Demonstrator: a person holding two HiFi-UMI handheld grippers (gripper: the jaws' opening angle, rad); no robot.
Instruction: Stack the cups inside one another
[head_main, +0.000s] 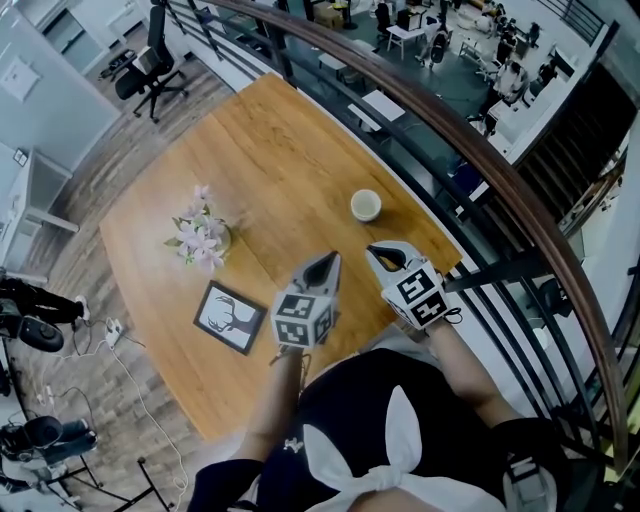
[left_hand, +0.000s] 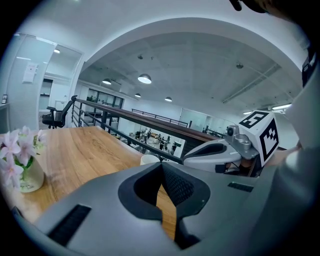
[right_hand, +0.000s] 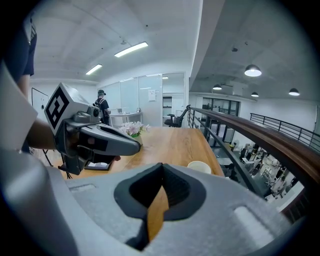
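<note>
Only one white cup (head_main: 366, 205) is in view, standing upright on the wooden table (head_main: 270, 150) near its right edge. Both grippers hover side by side above the table's near edge, short of the cup. My left gripper (head_main: 329, 261) is shut and holds nothing; in its own view (left_hand: 161, 165) the cup (left_hand: 148, 159) peeks just over its jaws. My right gripper (head_main: 376, 251) is also shut and empty; from its own view (right_hand: 161, 166) the cup (right_hand: 200, 166) sits ahead and slightly right. Each gripper sees the other beside it.
A vase of pink flowers (head_main: 203, 236) stands left of centre on the table. A framed deer picture (head_main: 230, 317) lies near the front edge. A dark railing (head_main: 470, 150) runs close along the table's right side. An office chair (head_main: 148, 68) stands beyond the far corner.
</note>
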